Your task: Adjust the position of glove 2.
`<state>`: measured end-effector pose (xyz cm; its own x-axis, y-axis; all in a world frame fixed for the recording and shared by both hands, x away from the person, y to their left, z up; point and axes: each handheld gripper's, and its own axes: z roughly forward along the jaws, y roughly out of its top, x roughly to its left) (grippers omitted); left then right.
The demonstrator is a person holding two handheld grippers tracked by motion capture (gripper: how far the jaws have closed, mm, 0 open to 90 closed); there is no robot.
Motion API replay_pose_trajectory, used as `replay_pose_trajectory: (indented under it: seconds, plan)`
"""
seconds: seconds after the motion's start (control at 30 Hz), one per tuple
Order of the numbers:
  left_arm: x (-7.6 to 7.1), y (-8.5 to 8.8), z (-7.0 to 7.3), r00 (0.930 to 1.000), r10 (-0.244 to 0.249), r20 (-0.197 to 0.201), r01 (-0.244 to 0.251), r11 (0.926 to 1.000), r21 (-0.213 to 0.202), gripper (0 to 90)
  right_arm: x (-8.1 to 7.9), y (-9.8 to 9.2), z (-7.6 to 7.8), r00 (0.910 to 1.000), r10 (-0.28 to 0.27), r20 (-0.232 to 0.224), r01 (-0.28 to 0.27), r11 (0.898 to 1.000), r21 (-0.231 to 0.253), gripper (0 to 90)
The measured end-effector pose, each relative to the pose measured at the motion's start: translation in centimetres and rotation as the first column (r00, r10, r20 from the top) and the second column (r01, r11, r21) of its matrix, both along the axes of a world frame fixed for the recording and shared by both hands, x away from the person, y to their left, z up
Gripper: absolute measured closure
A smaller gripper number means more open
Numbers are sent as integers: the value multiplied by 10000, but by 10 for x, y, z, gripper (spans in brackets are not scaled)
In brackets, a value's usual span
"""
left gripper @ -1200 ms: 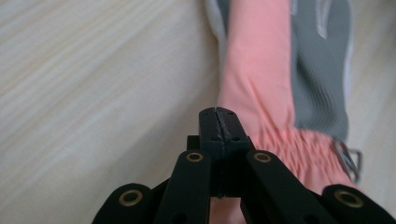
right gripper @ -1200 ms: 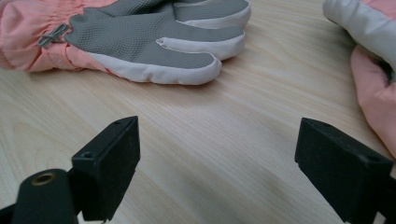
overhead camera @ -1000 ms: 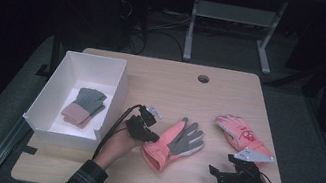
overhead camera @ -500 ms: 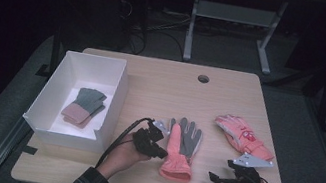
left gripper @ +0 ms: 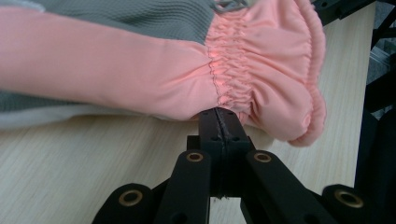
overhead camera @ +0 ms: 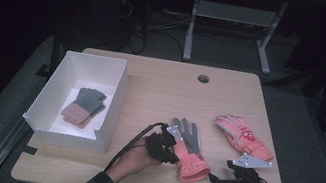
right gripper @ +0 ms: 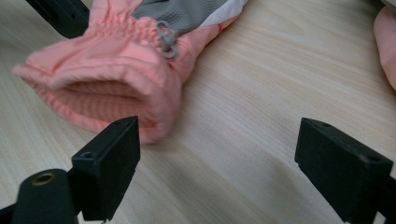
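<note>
Your left gripper (overhead camera: 172, 149) is clamped tight: in the left gripper view the two black jaws meet flush, w/ no gap, and their tips sit right against the lower edge of the pink-and-grey glove (left gripper: 187, 70), at the gathered wrist seam. Can't tell for sure if a fold of fabric is pinched btwn the tips, since the glove hides the very ends. In the high view that gripper touches the glove's (overhead camera: 187, 149) side, near the cuff.

Your right gripper (overhead camera: 216, 181) stands wide open. In the right gripper view its jaws are far apart w/ bare table (right gripper: 243, 140) btwn them; one jaw is just beside the glove's (right gripper: 112, 70) open cuff, not touching as far as the frame shows. Nothing held.

Taking the glove as landmark: it lies flat on the table (overhead camera: 162, 86), grey fingers pointing away from you, pink cuff toward you. The second pink glove (overhead camera: 243, 136) lies near it, on the side of your right gripper, apart from it. The white box (overhead camera: 112, 108) is on the opp. side, beyond your left gripper, w/ a grey-and-pink glove pair (overhead camera: 83, 106) inside.
</note>
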<state>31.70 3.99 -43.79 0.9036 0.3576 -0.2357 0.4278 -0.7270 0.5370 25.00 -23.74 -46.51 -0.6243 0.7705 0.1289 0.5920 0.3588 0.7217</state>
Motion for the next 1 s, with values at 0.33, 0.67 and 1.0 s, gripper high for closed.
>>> replay_pose_trajectory:
  seconds: [0.33,0.67,1.0]
  plan:
    - [2,-19,-5,9995,-301,3,301,9995,33,897,-1,2,0,10000,43,-67,-43,10000,-5,140]
    - [-5,-8,2,9993,-129,340,134,9998,-146,822,-2,0,4,9993,375,-76,-375,9993,4,124]
    - [-21,36,3,9920,300,1223,-287,9995,-123,507,0,-6,16,9954,797,-537,-814,9962,-298,98]
